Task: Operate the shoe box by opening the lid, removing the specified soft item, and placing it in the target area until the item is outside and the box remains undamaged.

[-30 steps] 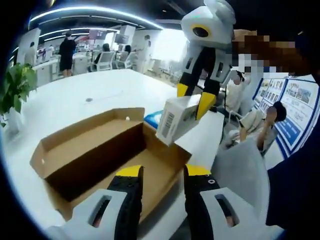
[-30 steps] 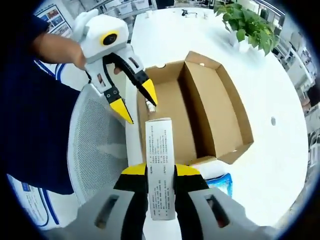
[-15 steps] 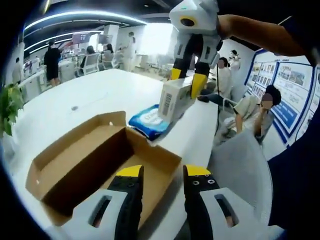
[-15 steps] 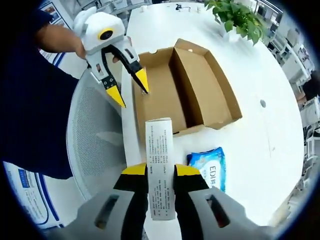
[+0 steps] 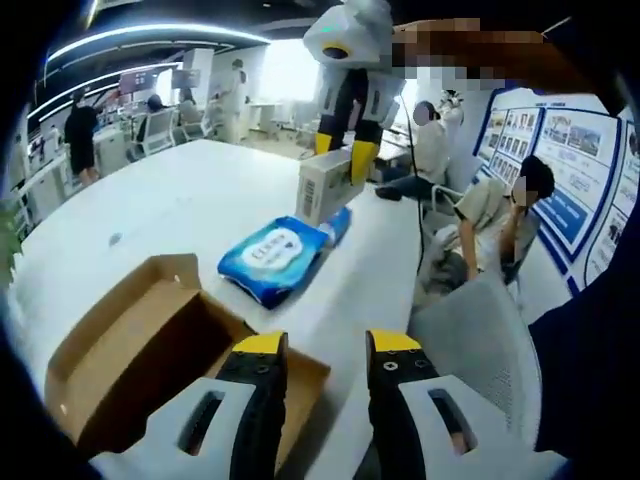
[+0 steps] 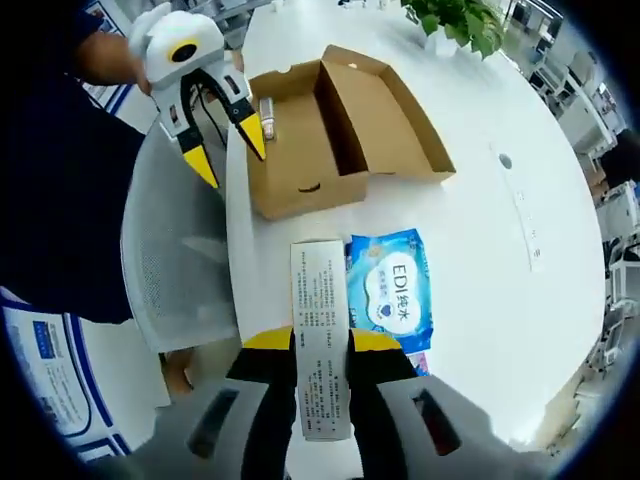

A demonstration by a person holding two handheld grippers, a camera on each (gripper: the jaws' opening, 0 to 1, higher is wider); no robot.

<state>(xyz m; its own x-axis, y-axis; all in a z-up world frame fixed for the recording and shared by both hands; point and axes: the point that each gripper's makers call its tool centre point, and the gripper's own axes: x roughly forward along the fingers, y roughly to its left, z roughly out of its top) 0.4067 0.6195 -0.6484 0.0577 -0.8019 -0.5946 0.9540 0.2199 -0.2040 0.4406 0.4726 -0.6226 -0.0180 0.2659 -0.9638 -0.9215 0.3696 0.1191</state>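
Observation:
The open cardboard shoe box [image 6: 340,120] stands on the white table [image 6: 500,240], lid folded back, with a small object inside near its wall. A blue wipes pack [image 6: 392,290] lies flat on the table beside the box. My right gripper [image 6: 320,342] is shut on a white printed carton [image 6: 320,290], held above the table edge next to the pack. In the left gripper view that carton [image 5: 322,185] hangs just beyond the wipes pack [image 5: 275,258], under the right gripper [image 5: 340,148]. My left gripper [image 5: 327,348] is open and holds nothing, by the box's [image 5: 140,350] near corner.
A grey mesh chair [image 6: 170,260] stands against the table's edge by the box. A potted plant [image 6: 455,15] sits at the table's far end. Several people sit beyond the chair [image 5: 500,230], and others stand far off in the room.
My right gripper has carried the white carton away from above the box and over to the wipes pack. The left gripper stays open by the box.

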